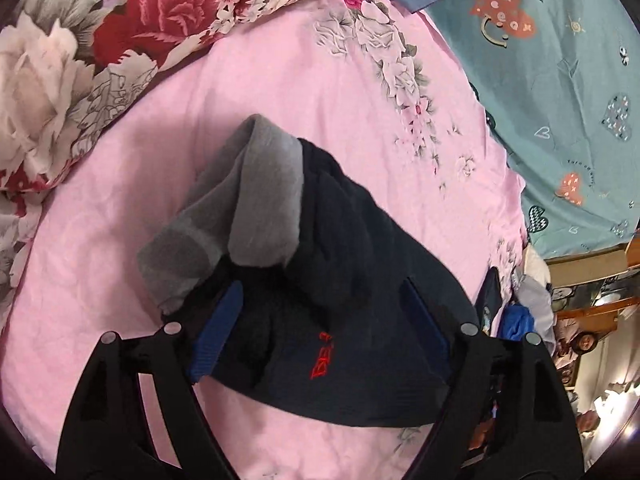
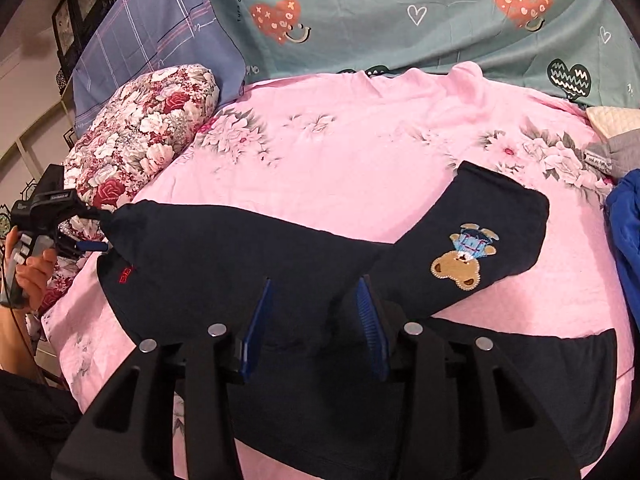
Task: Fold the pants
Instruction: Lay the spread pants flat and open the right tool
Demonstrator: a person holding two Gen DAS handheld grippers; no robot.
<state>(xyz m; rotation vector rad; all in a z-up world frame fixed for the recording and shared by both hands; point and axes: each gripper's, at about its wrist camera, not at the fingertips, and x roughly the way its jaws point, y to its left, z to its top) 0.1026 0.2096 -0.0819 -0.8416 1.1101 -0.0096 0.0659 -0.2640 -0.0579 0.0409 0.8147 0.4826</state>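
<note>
Lying across a pink sheet (image 2: 340, 160), the dark pants (image 2: 248, 264) sat partly folded, one end turned back to bare a grey lining (image 1: 256, 208) in the left wrist view. The left gripper (image 1: 320, 332) stood spread wide, its blue pads (image 1: 218, 332) either side of the cloth near a red logo (image 1: 322, 366), not pressing it. The right gripper (image 2: 316, 320) was half open over the pants' middle, nothing pinched. At its 2 o'clock a bear patch (image 2: 464, 260) showed on a folded leg. At 9 o'clock a hand (image 2: 28, 272) held the left tool. A floral pillow (image 2: 140, 140) lay at 10 o'clock, a teal heart-print sheet (image 2: 400, 20) at 12.
</note>
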